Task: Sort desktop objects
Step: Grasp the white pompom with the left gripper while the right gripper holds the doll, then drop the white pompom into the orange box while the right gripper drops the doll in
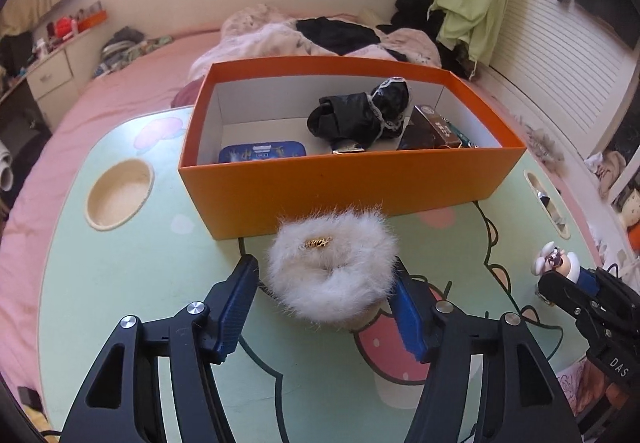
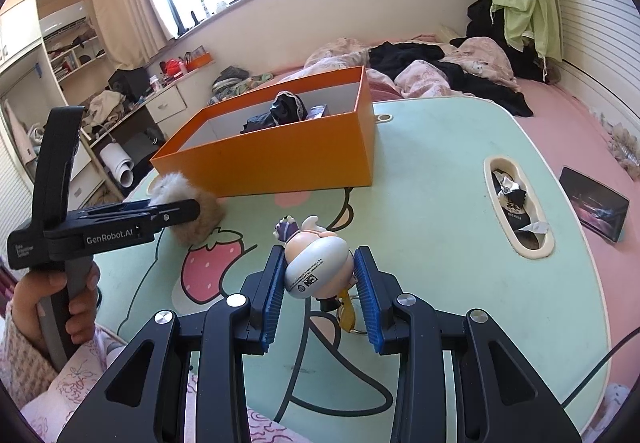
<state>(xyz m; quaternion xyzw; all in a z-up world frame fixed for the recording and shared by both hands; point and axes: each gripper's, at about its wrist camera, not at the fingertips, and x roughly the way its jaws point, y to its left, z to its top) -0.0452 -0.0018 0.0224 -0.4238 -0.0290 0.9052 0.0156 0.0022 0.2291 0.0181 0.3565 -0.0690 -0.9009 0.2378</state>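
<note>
A white fluffy scrunchie (image 1: 334,267) with a small gold tag sits between the fingers of my left gripper (image 1: 326,277); the right pad touches its fur, the left pad stands a little apart. It also shows in the right wrist view (image 2: 192,207). My right gripper (image 2: 318,271) is shut on a small cartoon figurine keychain (image 2: 316,267), which also shows in the left wrist view (image 1: 556,261). An orange box (image 1: 344,179) stands just beyond on the green cartoon table (image 1: 120,283). It holds a black lace cloth (image 1: 360,111), a blue tin (image 1: 262,153) and a dark packet (image 1: 432,131).
The table has a round cup recess (image 1: 120,193) at the left and an oval slot (image 2: 518,203) at the right with crumpled wrappers in it. A dark tablet (image 2: 594,209) lies on the pink bed (image 2: 580,115) to the right. Bedding and clothes are piled behind the box.
</note>
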